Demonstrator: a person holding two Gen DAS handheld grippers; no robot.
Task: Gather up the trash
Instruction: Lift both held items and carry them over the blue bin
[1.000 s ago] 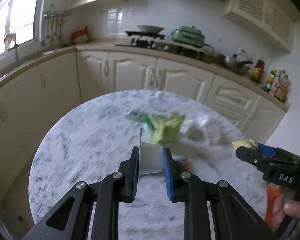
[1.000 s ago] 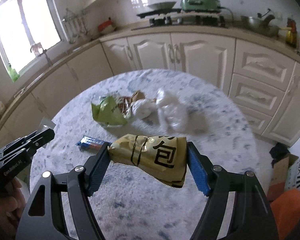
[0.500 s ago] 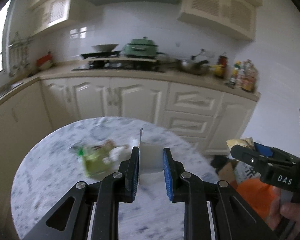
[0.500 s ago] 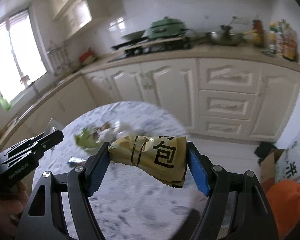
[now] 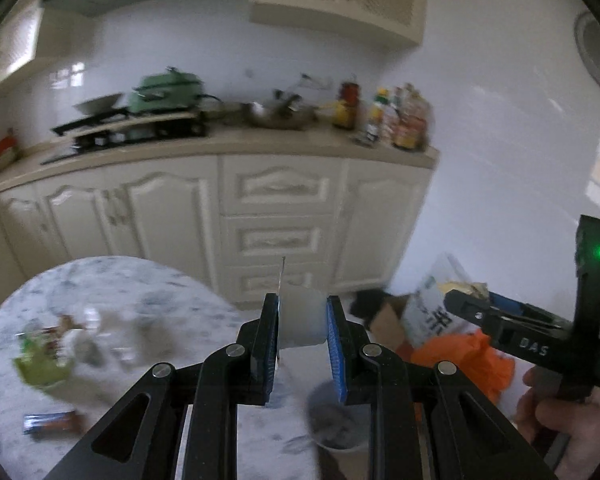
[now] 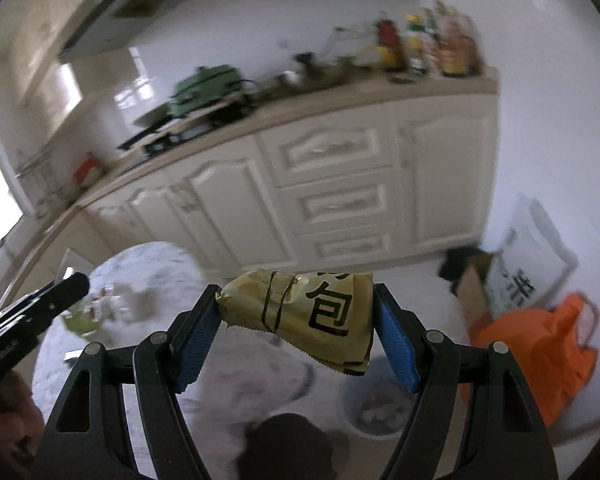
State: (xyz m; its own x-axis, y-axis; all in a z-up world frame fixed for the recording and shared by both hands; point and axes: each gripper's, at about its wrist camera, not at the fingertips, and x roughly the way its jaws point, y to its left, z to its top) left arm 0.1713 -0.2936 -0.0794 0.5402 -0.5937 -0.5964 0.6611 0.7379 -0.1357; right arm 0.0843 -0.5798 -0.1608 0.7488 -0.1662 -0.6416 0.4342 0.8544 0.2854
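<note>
Above the floor bin (image 6: 378,410) — both grippers (image 5: 303,322) (image 6: 295,316) tilted down, trash clamped.

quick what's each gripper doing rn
left gripper: shut on a white cup
right gripper: shut on a yellow wrapper

Left gripper (image 5: 303,342): black arms, blue ribbed pads, silver screws.
Right gripper (image 6: 297,338): black frame, blue pads, white "DAS" lettering, green light.
</note>
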